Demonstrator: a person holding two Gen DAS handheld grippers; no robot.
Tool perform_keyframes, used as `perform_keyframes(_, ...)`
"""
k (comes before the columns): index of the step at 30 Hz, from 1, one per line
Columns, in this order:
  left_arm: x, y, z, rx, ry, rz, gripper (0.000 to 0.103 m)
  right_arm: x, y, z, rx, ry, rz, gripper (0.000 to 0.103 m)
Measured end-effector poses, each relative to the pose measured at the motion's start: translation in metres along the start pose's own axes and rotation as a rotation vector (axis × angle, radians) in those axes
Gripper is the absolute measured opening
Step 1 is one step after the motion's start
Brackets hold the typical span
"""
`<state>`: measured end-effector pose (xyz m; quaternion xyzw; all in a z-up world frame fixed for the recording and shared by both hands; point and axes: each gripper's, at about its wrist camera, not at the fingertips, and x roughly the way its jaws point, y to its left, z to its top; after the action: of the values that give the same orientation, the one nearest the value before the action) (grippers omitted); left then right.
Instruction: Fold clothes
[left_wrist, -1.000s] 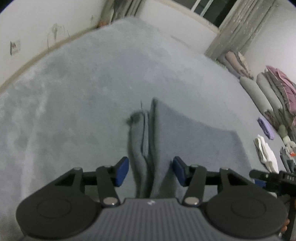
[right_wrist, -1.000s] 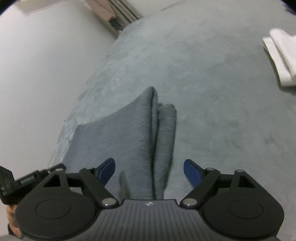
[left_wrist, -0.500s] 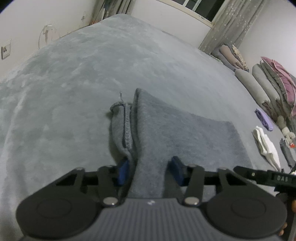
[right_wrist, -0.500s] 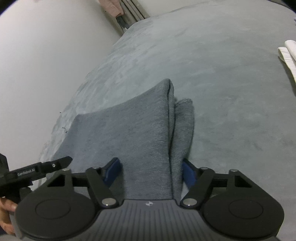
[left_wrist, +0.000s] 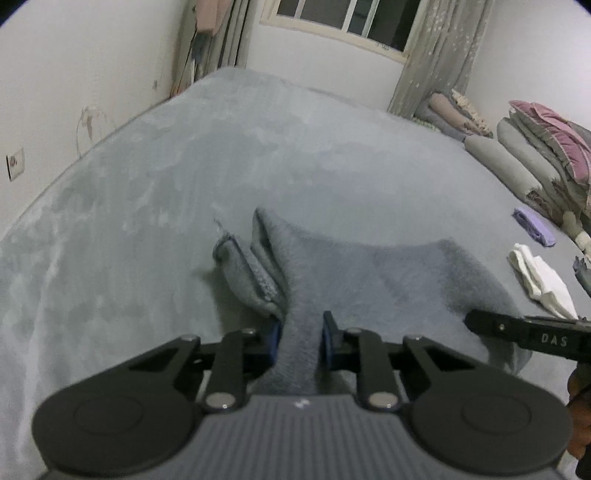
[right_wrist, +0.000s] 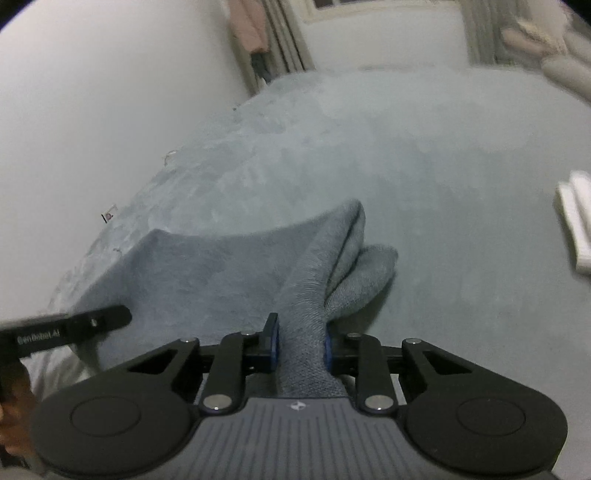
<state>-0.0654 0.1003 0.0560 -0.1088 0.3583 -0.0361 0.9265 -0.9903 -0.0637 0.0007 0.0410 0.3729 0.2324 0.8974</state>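
A grey-blue folded garment (left_wrist: 373, 269) lies on a grey plush bed cover (left_wrist: 184, 192). My left gripper (left_wrist: 301, 338) is closing on the garment's left edge, and its blue pads (left_wrist: 274, 339) press the bunched cloth between them. In the right wrist view the same garment (right_wrist: 221, 266) stretches to the left. There my right gripper (right_wrist: 300, 341) is closing on the right edge, with cloth squeezed between the pads. Both held edges are raised off the cover. Each wrist view catches the other gripper at its side, at the lower right of the left view and the lower left of the right view.
A white folded cloth (left_wrist: 539, 277) and a lilac one (left_wrist: 532, 227) lie at the right. Rolled grey and pink bedding (left_wrist: 535, 155) lines the far right. White walls (left_wrist: 74, 74) border the left side, and a window (left_wrist: 343, 18) with curtains stands at the back.
Both grippers came forward over the garment's side edges and narrowed from wide open onto the cloth. The pinched edges have risen and both views have tilted up toward the room.
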Motion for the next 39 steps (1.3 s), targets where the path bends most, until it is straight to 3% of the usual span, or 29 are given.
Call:
perform_keyframes(4, -0.006, -0.017, 0.017, 0.017, -0.048, -0.027, 0.018, -0.017, -0.003, 0.013, -0.064, -0.040, -0.014, 0.021)
perform_keyframes(9, 0.008, -0.059, 0.037, 0.034, -0.043, -0.076, 0.018, -0.037, -0.036, 0.042, -0.086, -0.071, -0.060, 0.020)
perform_keyframes(18, 0.059, -0.192, 0.093, 0.075, -0.075, -0.221, 0.018, -0.066, -0.142, 0.111, -0.123, -0.058, -0.245, 0.020)
perform_keyframes(23, 0.107, -0.265, 0.104, 0.075, -0.045, -0.279, 0.018, -0.062, -0.206, 0.134, -0.119, -0.013, -0.394, 0.020)
perform_keyframes(26, 0.149, -0.291, 0.089, 0.057, 0.043, -0.296, 0.018, -0.049, -0.244, 0.131, -0.070, 0.056, -0.442, 0.020)
perform_keyframes(30, 0.194, -0.303, 0.046, 0.019, 0.177, -0.290, 0.019, -0.024, -0.291, 0.107, 0.022, 0.192, -0.455, 0.021)
perform_keyframes(32, 0.199, -0.303, 0.034, 0.032, 0.171, -0.283, 0.021, -0.022, -0.303, 0.102, 0.080, 0.210, -0.416, 0.022)
perform_keyframes(39, 0.197, -0.279, 0.047, -0.018, 0.208, -0.262, 0.038, -0.029, -0.303, 0.104, 0.096, 0.237, -0.452, 0.025)
